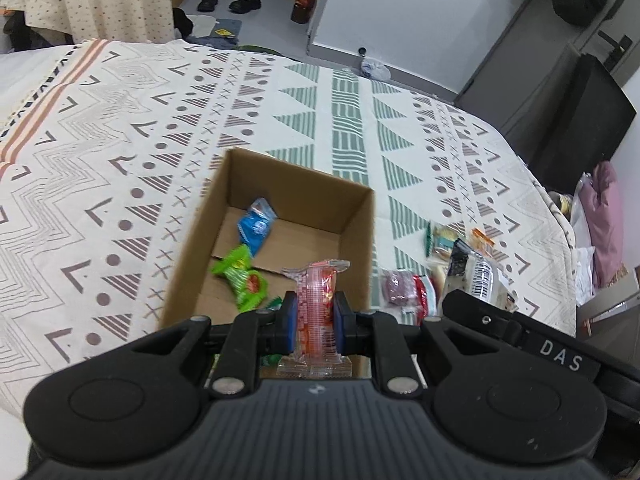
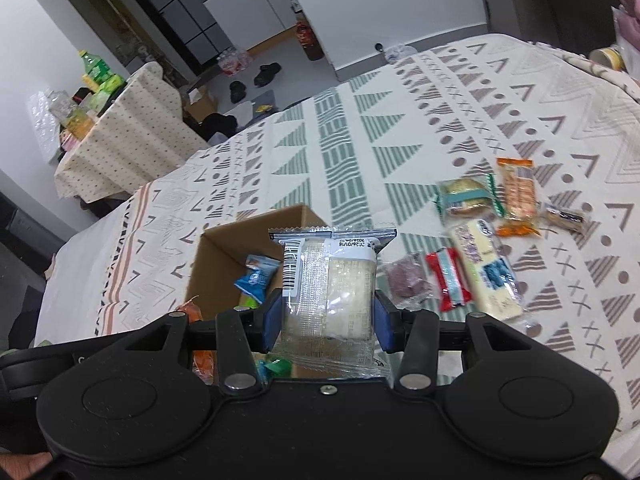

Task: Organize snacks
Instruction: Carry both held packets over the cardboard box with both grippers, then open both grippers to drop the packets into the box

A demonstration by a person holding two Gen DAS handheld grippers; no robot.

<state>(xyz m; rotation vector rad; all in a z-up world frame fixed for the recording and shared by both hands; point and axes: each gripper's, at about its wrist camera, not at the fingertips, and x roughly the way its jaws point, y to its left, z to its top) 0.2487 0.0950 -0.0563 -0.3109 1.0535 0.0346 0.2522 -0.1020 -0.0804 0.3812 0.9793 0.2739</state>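
The left gripper (image 1: 314, 316) is clamping its blue pads on a pink-and-red clear-ended snack packet (image 1: 316, 304), holding it upright above the near edge of the open brown cardboard box (image 1: 296, 184). Just ahead of that gripper, inside the box, a bright green wrapper (image 1: 240, 280) is lying on the floor flaps, and farther ahead toward the back wall a blue wrapper (image 1: 256, 224) is resting. The box itself is sitting on a cream bedspread with grey and green geometric print (image 1: 120, 140).

The right gripper (image 2: 328, 320) is squeezing a clear plastic packet with a pale cake and a barcode label (image 2: 332, 292), holding it upright just over the box's right side. Ahead and left of this gripper, the blue wrapper is showing inside the box.

To the right of the right gripper, loose snacks are lying on the bedspread: a dark purple packet (image 2: 406, 280), a red-and-white candy wrapper (image 2: 448, 280), a long pale yellow packet with blue print (image 2: 486, 272), a green-edged round biscuit packet (image 2: 466, 198), an orange cracker packet (image 2: 518, 196) and a small brown packet (image 2: 566, 216).
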